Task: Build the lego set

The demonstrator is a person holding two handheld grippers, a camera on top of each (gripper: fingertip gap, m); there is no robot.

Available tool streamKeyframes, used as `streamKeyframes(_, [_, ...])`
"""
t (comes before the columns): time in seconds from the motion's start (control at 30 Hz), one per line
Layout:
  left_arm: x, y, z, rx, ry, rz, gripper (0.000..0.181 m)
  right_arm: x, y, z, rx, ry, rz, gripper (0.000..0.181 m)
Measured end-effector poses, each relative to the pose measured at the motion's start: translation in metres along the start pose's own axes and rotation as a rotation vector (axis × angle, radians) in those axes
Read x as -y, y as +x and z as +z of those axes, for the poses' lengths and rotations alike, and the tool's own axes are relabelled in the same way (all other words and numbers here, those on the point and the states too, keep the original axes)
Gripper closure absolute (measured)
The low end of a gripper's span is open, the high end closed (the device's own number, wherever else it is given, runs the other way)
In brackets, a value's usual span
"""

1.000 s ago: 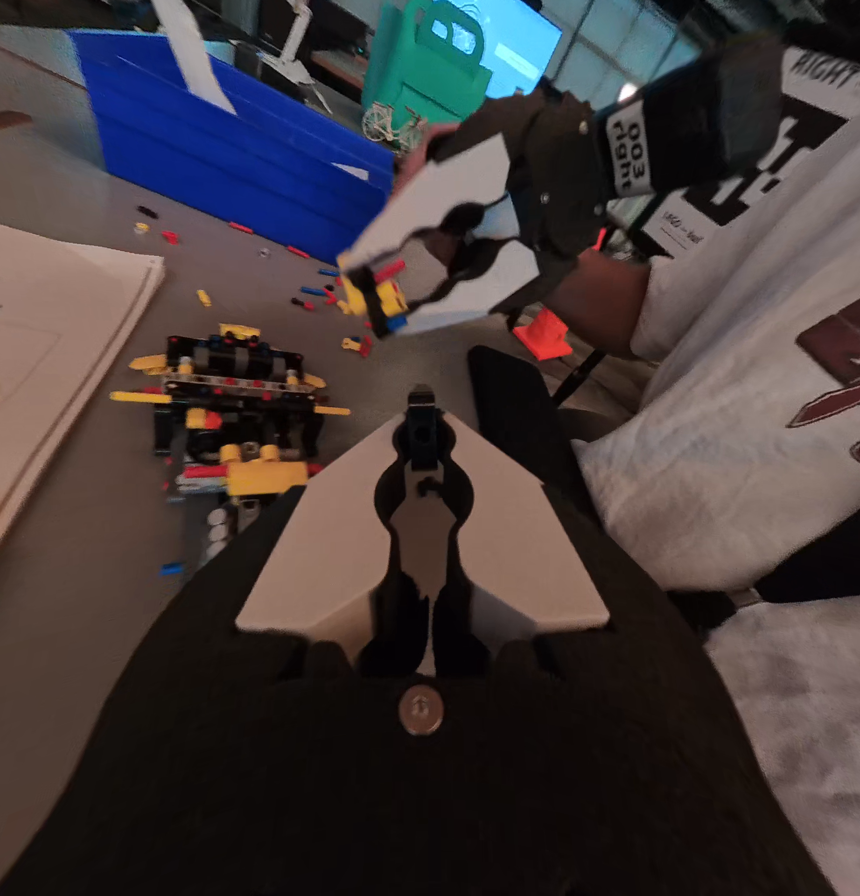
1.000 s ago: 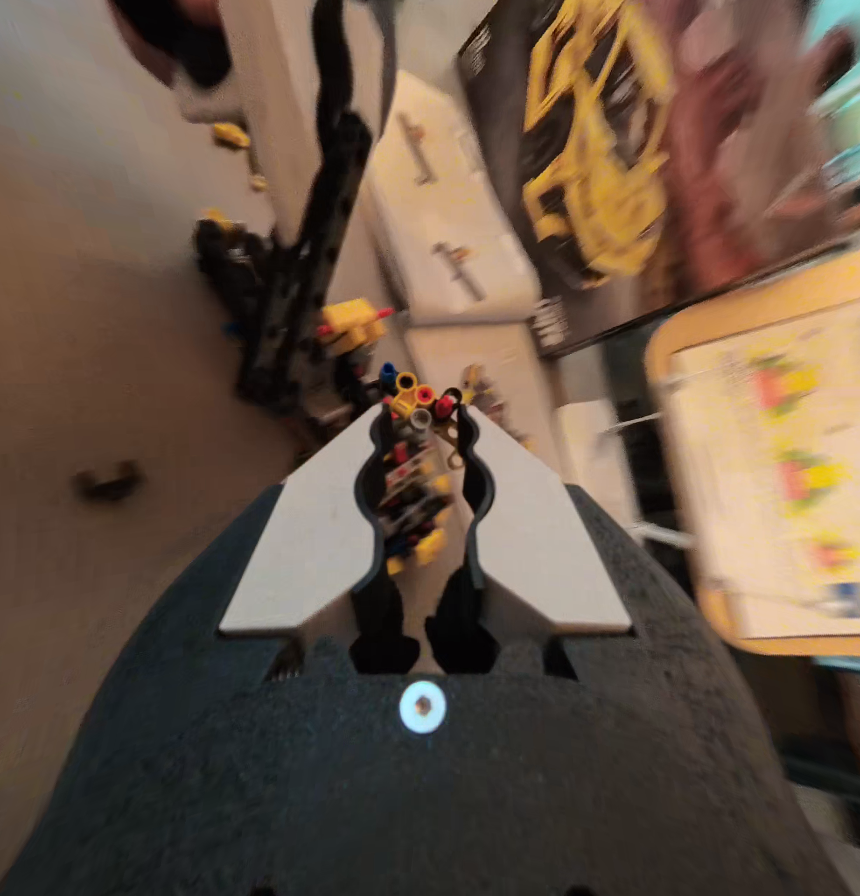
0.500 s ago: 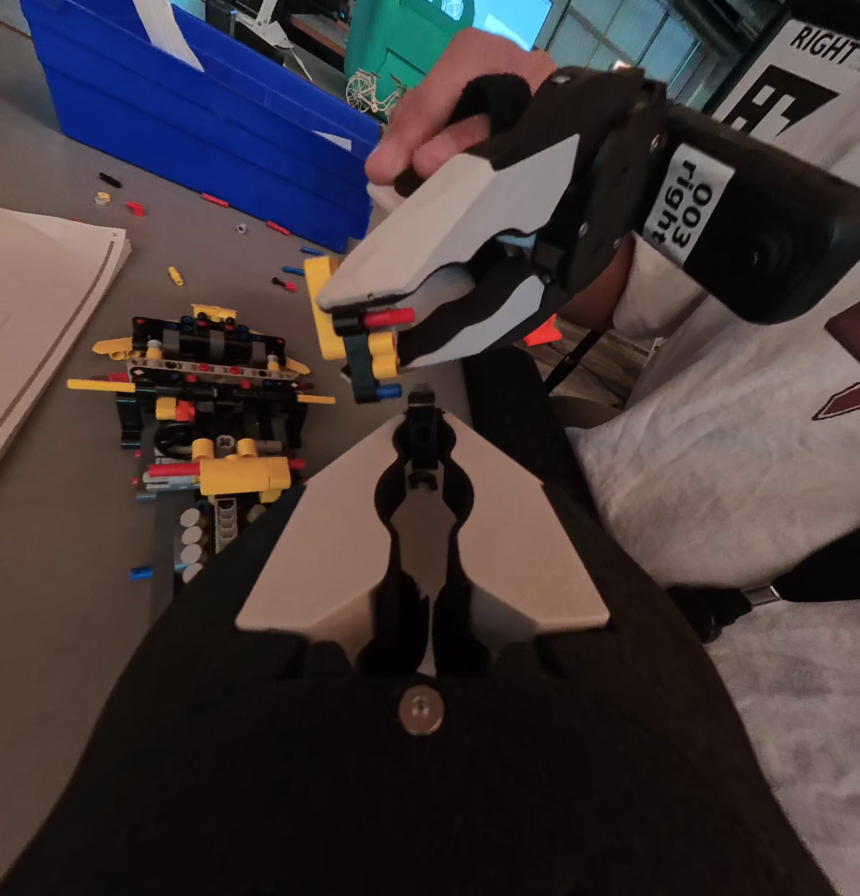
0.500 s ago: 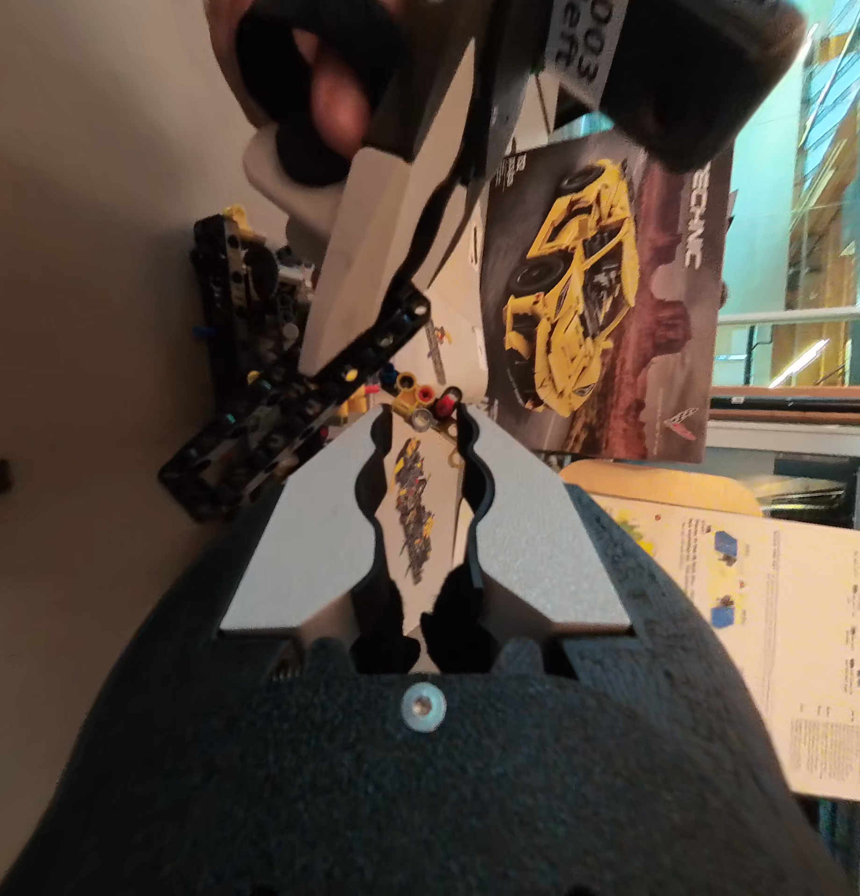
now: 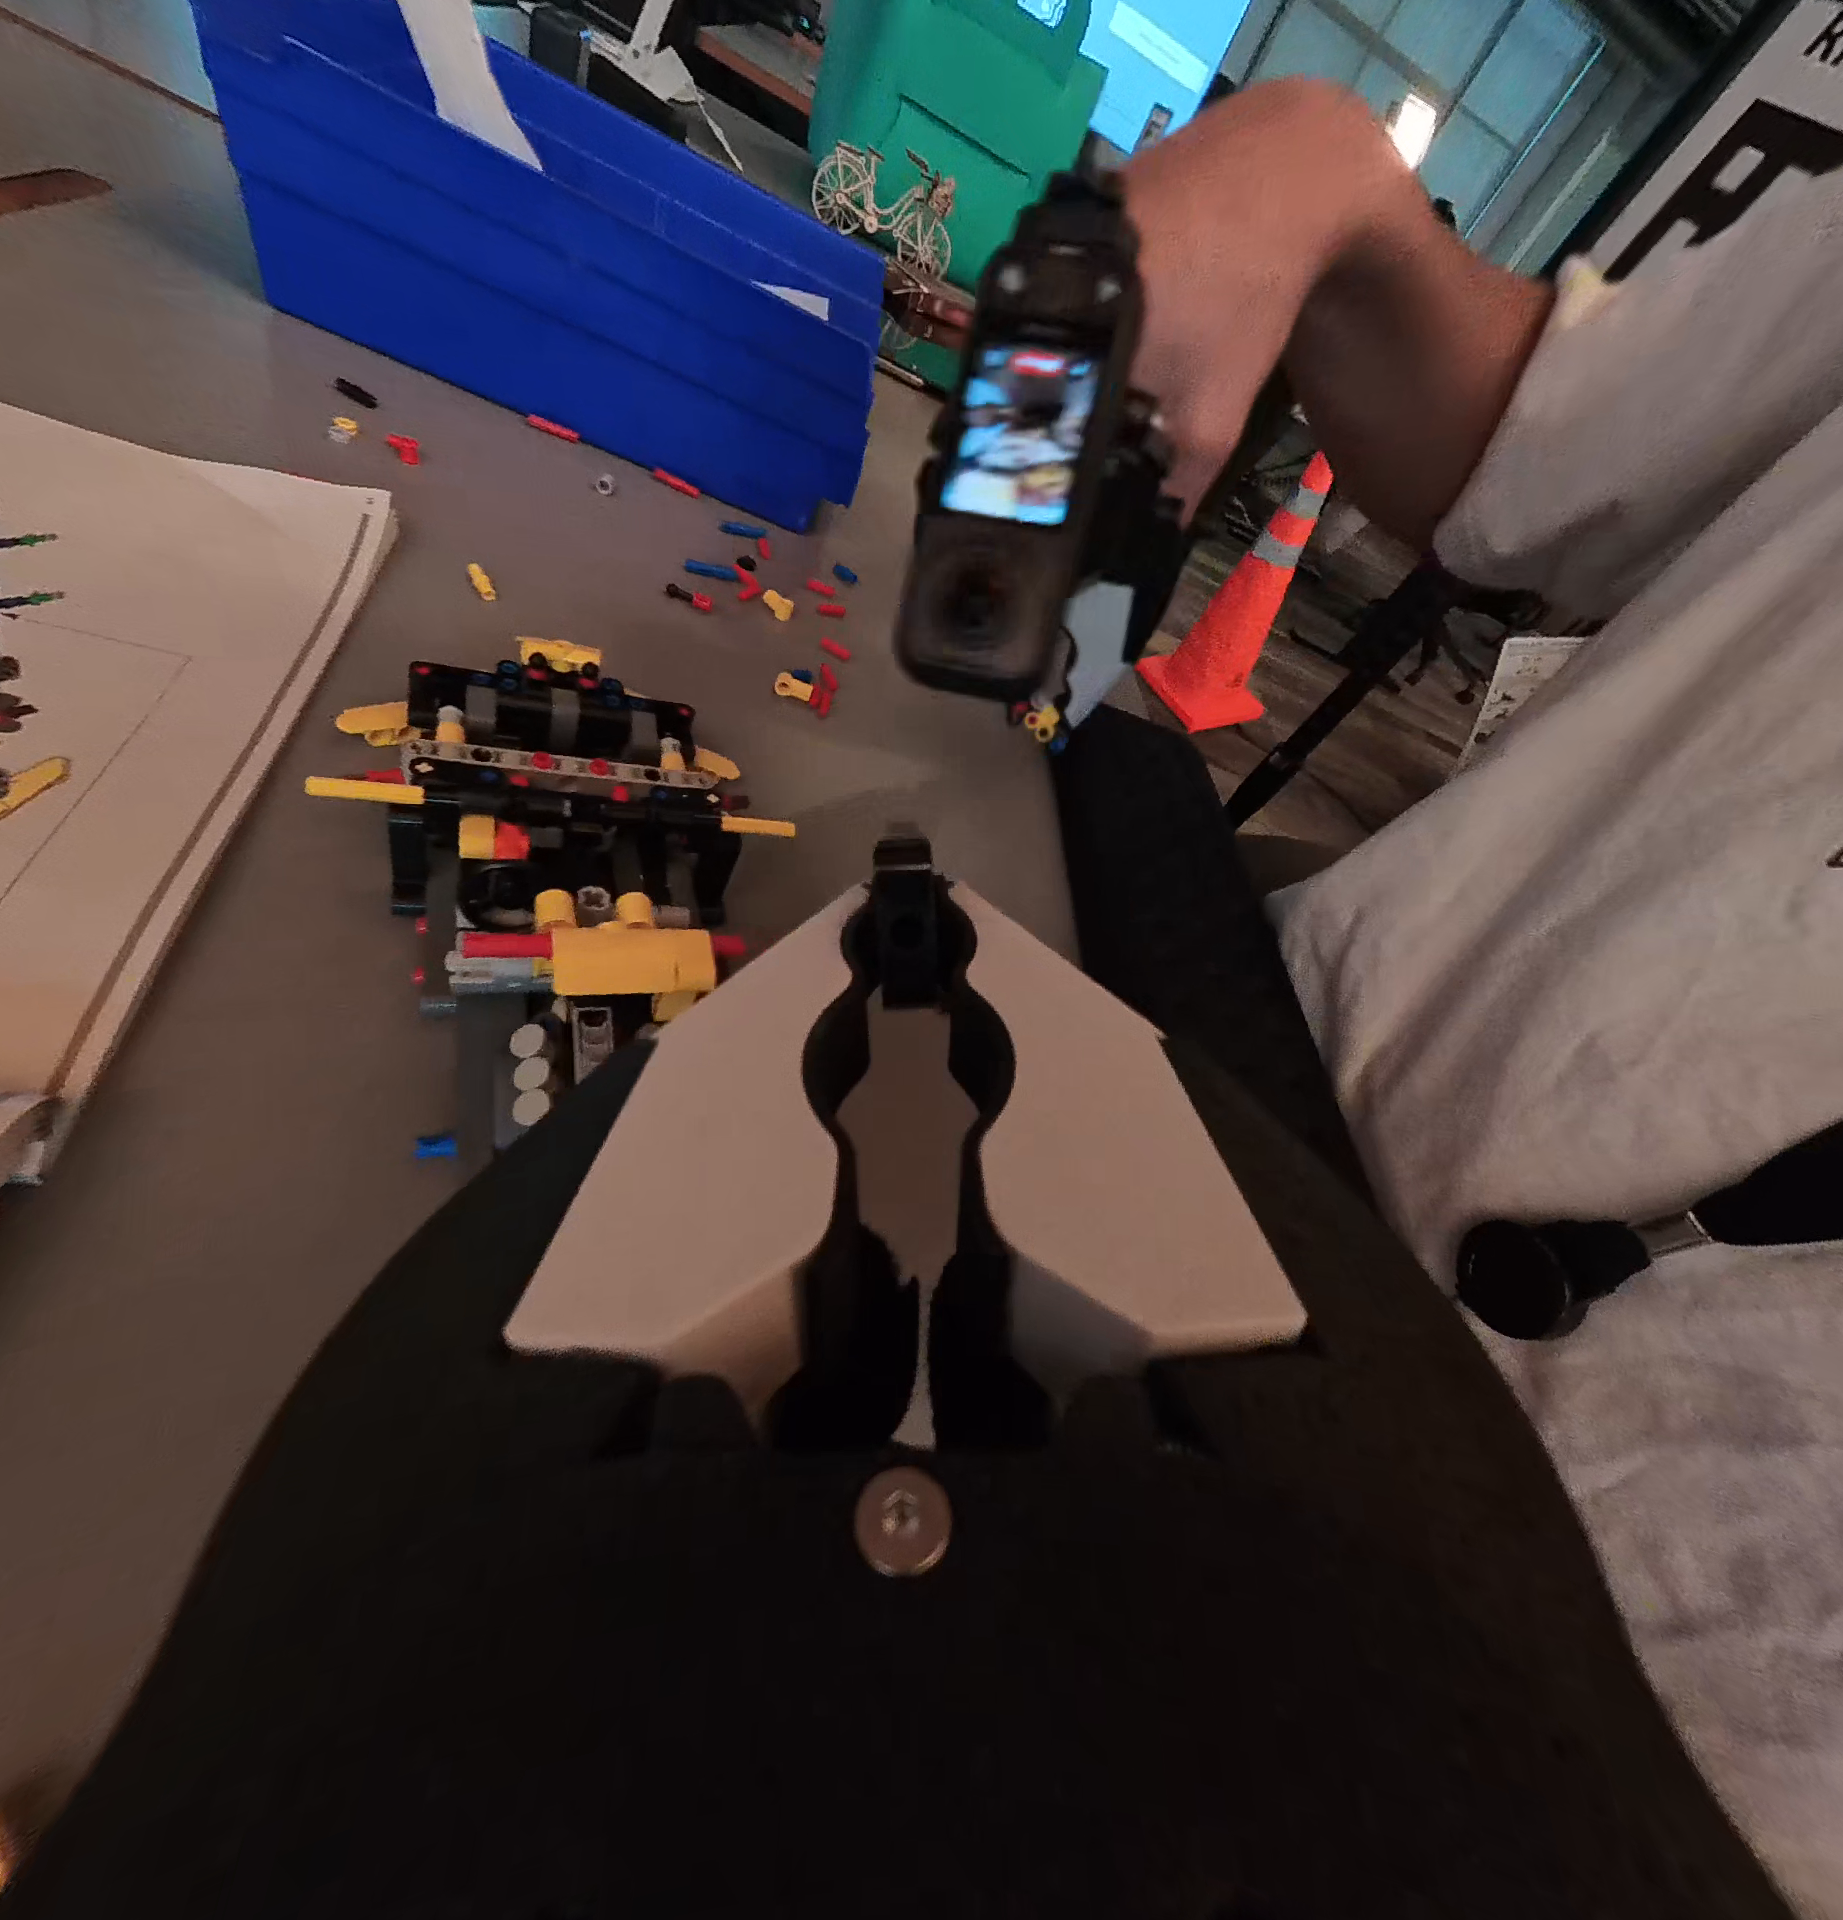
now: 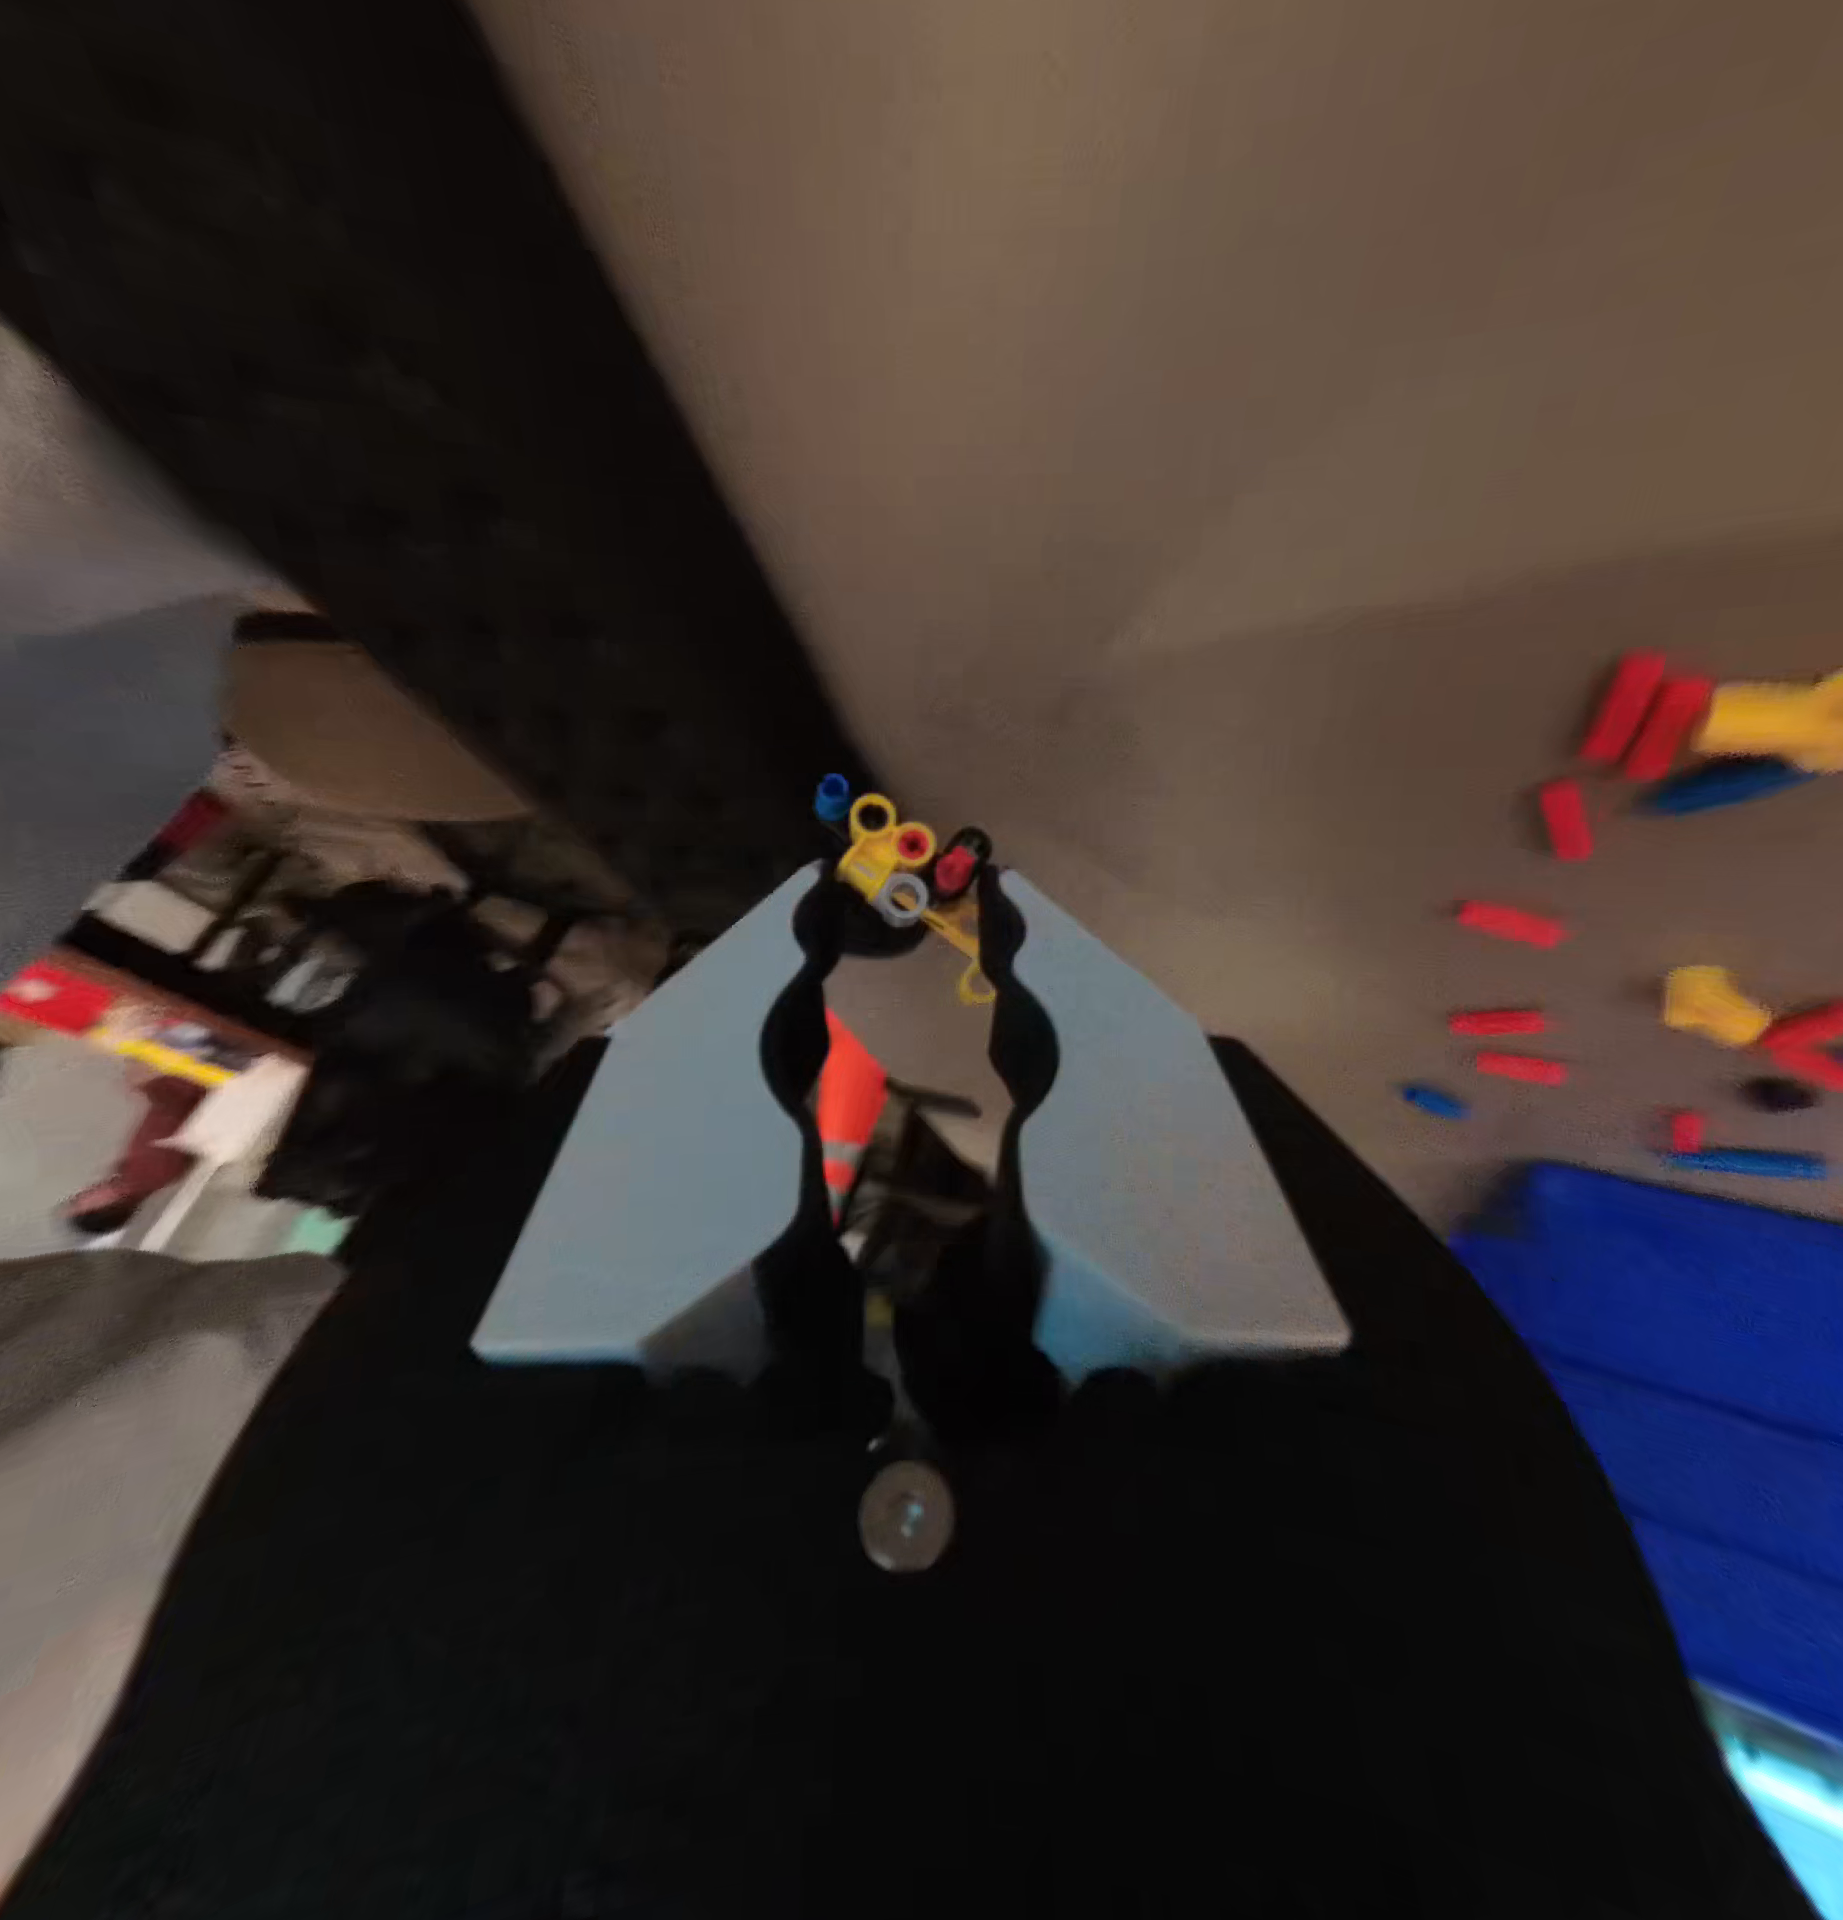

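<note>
The left gripper [image 5: 904, 914] has its jaws closed on a black beam [image 5: 904, 935] at their very tips; its long axis runs straight ahead, away from the camera. The right gripper [image 6: 901, 894] pinches a small yellow cluster [image 6: 886, 852] with red and blue pins at its tips, which juts forward. The half-built model [image 5: 553, 831] lies on the desk [image 5: 221, 1195], left of the left jaws.

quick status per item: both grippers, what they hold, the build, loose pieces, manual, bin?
left gripper: shut on black beam.
right gripper: shut on small yellow sub-assembly, raised off the table.
partly built model: on the table, ungripped.
loose pins: scattered.
instruction booklet: lying open.
blue bin: upright.
</note>
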State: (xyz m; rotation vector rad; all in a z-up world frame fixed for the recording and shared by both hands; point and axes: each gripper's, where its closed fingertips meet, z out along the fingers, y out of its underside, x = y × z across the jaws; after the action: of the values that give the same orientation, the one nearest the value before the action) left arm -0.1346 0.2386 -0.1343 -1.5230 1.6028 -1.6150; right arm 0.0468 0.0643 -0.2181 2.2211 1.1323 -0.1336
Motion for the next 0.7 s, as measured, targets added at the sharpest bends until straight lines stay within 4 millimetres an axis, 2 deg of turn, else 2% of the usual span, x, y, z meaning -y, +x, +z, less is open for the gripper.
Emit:
streamKeyframes(0.1, [0.000, 0.001, 0.000, 0.002, -0.001, 0.007, 0.174, -0.012, 0.006, 0.006, 0.078, -0.095, 0.073, 0.156])
streamKeyframes(0.13, [0.001, 0.001, 0.000, 0.002, 0.002, 0.007, 0.174, -0.012, 0.014, 0.006, 0.049, -0.102, 0.083, 0.156])
streamKeyframes(0.2, [0.001, 0.000, -0.001, 0.004, 0.004, 0.008, 0.174, -0.008, 0.014, 0.007, 0.080, -0.105, 0.113, 0.156])
streamKeyframes(0.43, [0.001, -0.002, -0.003, 0.017, 0.006, 0.010, 0.173, 0.003, 0.031, 0.009, 0.001, -0.037, 0.102, 0.155])
streamKeyframes(0.6, [0.001, -0.004, -0.003, 0.025, 0.009, 0.010, 0.173, 0.005, 0.050, -0.009, -0.134, 0.163, 0.136, 0.135])
streamKeyframes(0.7, [0.003, -0.007, -0.006, 0.033, 0.020, 0.004, 0.173, 0.002, 0.059, -0.024, -0.216, 0.440, 0.235, 0.138])
